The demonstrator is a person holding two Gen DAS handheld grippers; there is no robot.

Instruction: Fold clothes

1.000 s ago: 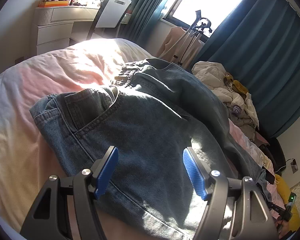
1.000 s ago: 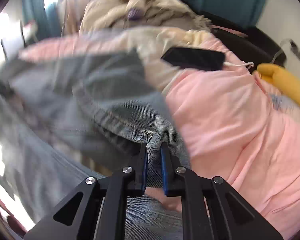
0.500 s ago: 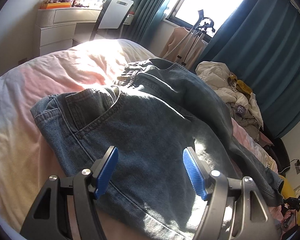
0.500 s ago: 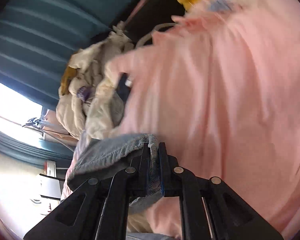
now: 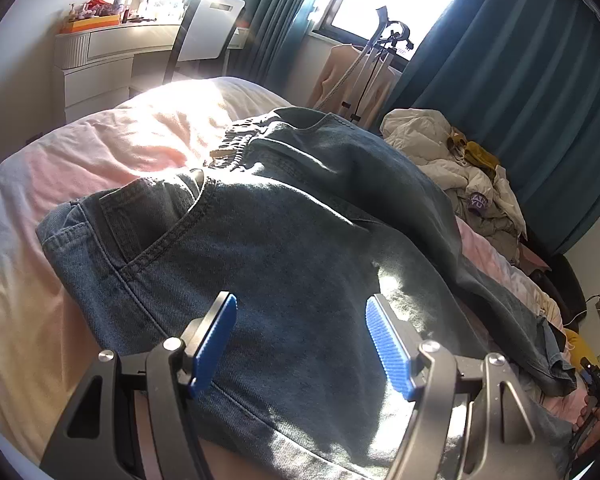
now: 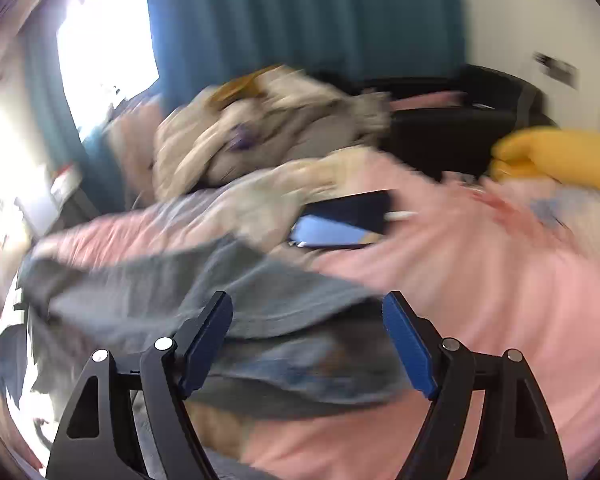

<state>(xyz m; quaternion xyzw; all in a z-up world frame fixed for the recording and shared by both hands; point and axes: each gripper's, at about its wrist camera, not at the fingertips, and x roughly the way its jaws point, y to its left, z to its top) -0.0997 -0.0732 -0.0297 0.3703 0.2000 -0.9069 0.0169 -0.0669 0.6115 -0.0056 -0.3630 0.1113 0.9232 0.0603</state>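
Lying across the pink bed (image 5: 100,168), the jeans (image 5: 284,264) look partly folded, legs trailing toward three o'clock; left gripper (image 5: 302,340) hovers spread, empty; in the blurred right view, right gripper (image 6: 308,344) is opening, denim hem (image 6: 260,312) loose between its jaws; further folds remain.

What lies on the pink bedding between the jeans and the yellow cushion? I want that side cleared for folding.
A dark phone with a white cable plugged in lies there, beside beige clothes; the right wrist view shows it, though blurred.
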